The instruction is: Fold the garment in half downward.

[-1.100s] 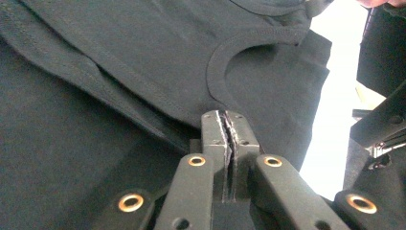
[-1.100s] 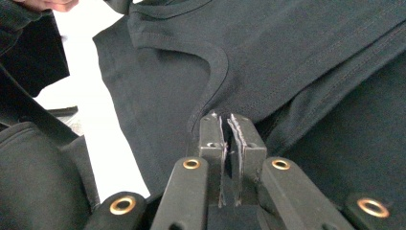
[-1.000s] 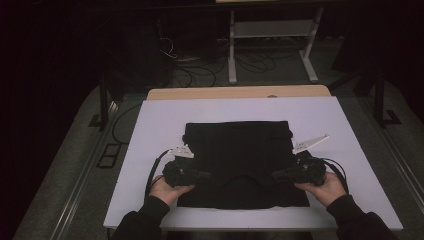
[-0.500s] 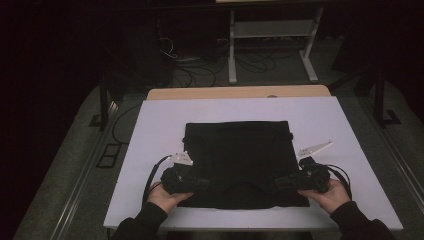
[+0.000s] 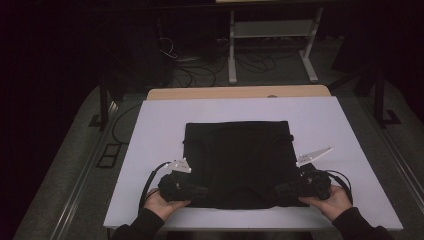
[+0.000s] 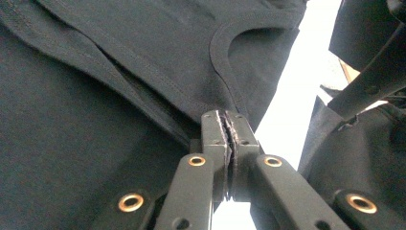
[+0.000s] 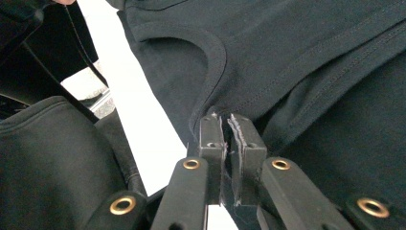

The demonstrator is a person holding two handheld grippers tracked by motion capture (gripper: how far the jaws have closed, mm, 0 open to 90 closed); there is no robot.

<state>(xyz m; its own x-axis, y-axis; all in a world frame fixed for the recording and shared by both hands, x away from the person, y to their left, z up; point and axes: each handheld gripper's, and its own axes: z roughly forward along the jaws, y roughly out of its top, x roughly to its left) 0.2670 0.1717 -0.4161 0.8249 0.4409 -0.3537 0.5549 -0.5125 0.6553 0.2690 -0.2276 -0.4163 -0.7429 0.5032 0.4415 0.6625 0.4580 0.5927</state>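
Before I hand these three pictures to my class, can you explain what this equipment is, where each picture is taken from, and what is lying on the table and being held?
A person sits at a white table and holds a hand-operated tool with two jaws in each hand. The high view looks down from above. It shows the left gripper and the right gripper at the near edge of a folded black T-shirt. The other two pictures come from small cameras riding on each tool, looking along its black jaws. In both, the jaws are shut, pinching the shirt's fabric close to the neckline.
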